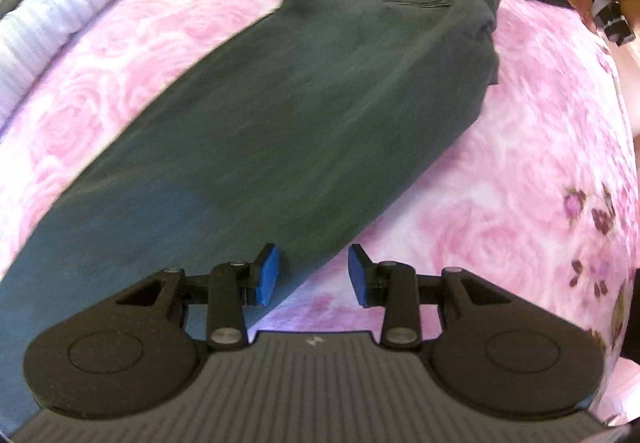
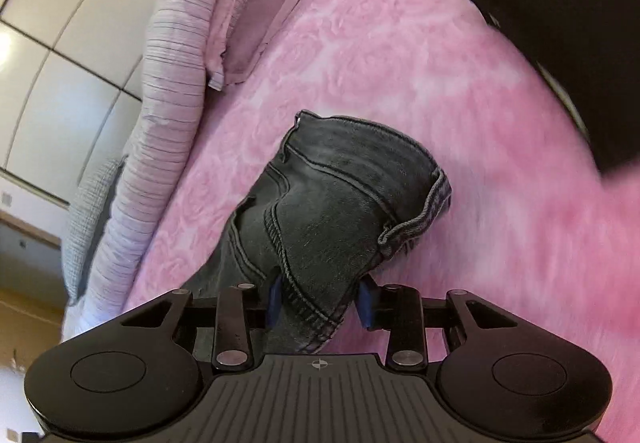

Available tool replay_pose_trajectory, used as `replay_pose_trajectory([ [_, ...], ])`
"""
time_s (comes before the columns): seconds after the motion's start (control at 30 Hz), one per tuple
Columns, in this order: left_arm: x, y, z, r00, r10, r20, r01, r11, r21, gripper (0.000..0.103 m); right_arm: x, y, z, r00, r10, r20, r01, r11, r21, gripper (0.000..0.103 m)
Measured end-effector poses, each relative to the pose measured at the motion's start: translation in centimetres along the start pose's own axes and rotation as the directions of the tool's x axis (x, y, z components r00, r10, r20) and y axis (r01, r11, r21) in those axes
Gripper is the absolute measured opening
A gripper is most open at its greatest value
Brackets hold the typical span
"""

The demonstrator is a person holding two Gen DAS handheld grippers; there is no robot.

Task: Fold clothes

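The right claw (image 2: 319, 297) is clamped on a bunched fold of the dark grey denim jeans (image 1: 304, 131) at their waistband end. The jeans are laid lengthwise on the pink rose-patterned bedspread (image 1: 500, 203). The left claw (image 1: 313, 275) is held apart above the jeans' leg edge, with nothing gripped between its blue pads (image 1: 269, 275).

Both grippers are matte black with ribbed grey bases. The left gripper (image 1: 313, 275) carries blue pads (image 1: 269, 275), silver rivets on its link bars and round discs at 8 and 4 o'clock. The right gripper (image 2: 319, 303) looks alike, with a crosshair mark at its base centre.
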State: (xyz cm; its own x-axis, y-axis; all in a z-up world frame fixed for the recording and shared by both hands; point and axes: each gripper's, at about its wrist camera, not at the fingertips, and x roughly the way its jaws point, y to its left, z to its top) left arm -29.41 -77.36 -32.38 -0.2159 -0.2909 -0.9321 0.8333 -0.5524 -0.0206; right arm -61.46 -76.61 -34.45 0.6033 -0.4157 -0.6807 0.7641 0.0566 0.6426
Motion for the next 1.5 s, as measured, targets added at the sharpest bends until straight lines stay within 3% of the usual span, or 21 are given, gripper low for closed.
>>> replay_pose_trajectory([
  [0.1, -1.0, 1.1, -1.2, 0.999, 0.051, 0.003, -0.051, 0.996, -0.073, 0.033, 1.0, 0.1, 0.7, 0.999, -0.023, -0.033, 0.021, 0.997, -0.075, 0.037],
  [0.3, -4.4, 5.7, -7.0, 0.985, 0.174, -0.005, -0.169, 0.954, -0.247, 0.04, -1.1, 2.3, -3.5, 0.993, -0.121, 0.002, 0.12, 0.984, -0.133, 0.047],
  [0.5, -7.8, 15.6, -14.7, 0.955, 0.296, 0.0, -0.27, 0.873, -0.406, 0.044, -2.6, 11.8, -11.5, 0.985, -0.172, 0.021, 0.169, 0.927, -0.334, 0.047],
  [0.67, -8.8, 25.9, -18.7, 0.937, 0.342, 0.075, -0.252, 0.808, -0.533, 0.044, 0.9, 21.3, -20.9, 0.988, -0.149, -0.029, 0.119, 0.879, -0.461, 0.048],
  [0.77, -8.6, 30.9, -19.4, 0.943, 0.31, 0.125, -0.183, 0.792, -0.583, 0.045, 5.6, 27.4, -26.8, 0.987, -0.128, -0.094, 0.055, 0.833, -0.55, 0.048],
  [0.93, -5.6, 37.1, -19.5, 0.968, 0.214, 0.13, -0.09, 0.781, -0.618, 0.042, 12.7, 35.9, -34.1, 0.975, -0.079, -0.21, -0.077, 0.762, -0.642, 0.048],
  [1.0, -4.5, 38.7, -19.8, 0.977, 0.149, 0.15, -0.015, 0.757, -0.653, 0.025, 15.3, 37.8, -36.2, 0.967, -0.076, -0.241, -0.108, 0.739, -0.665, 0.048],
  [1.07, -3.7, 39.5, -20.0, 0.985, 0.083, 0.149, 0.039, 0.739, -0.672, 0.016, 18.1, 38.9, -38.0, 0.952, -0.082, -0.294, -0.141, 0.737, -0.661, 0.048],
  [1.17, -4.8, 39.9, -20.0, 0.979, 0.061, 0.192, 0.081, 0.754, -0.652, 0.012, 21.0, 40.3, -39.8, 0.936, -0.102, -0.336, -0.162, 0.724, -0.671, 0.048],
  [1.27, -6.8, 40.2, -19.9, 0.965, 0.075, 0.252, 0.103, 0.776, -0.622, 0.011, 21.9, 41.5, -40.2, 0.936, -0.073, -0.344, -0.184, 0.733, -0.655, 0.048],
  [1.3, -6.8, 40.7, -20.0, 0.963, 0.078, 0.257, 0.105, 0.772, -0.627, 0.011, 22.1, 41.7, -40.2, 0.936, -0.064, -0.346, -0.191, 0.733, -0.653, 0.048],
  [1.33, -6.2, 41.4, -20.3, 0.967, 0.081, 0.24, 0.097, 0.756, -0.648, 0.011, 22.4, 42.0, -40.3, 0.935, -0.064, -0.349, -0.195, 0.729, -0.657, 0.048],
  [1.37, -5.2, 42.2, -20.6, 0.974, 0.084, 0.212, 0.083, 0.734, -0.674, 0.004, 23.0, 42.1, -40.4, 0.932, -0.07, -0.355, -0.198, 0.724, -0.661, 0.048],
  [1.47, -3.4, 43.7, -21.6, 0.981, 0.046, 0.187, 0.108, 0.672, -0.733, 0.009, 23.9, 41.9, -40.5, 0.929, -0.088, -0.36, -0.193, 0.715, -0.672, 0.048],
  [1.5, -3.3, 43.7, -21.7, 0.982, 0.046, 0.184, 0.107, 0.666, -0.738, 0.01, 23.8, 41.8, -40.2, 0.93, -0.089, -0.358, -0.19, 0.716, -0.672, 0.048],
])
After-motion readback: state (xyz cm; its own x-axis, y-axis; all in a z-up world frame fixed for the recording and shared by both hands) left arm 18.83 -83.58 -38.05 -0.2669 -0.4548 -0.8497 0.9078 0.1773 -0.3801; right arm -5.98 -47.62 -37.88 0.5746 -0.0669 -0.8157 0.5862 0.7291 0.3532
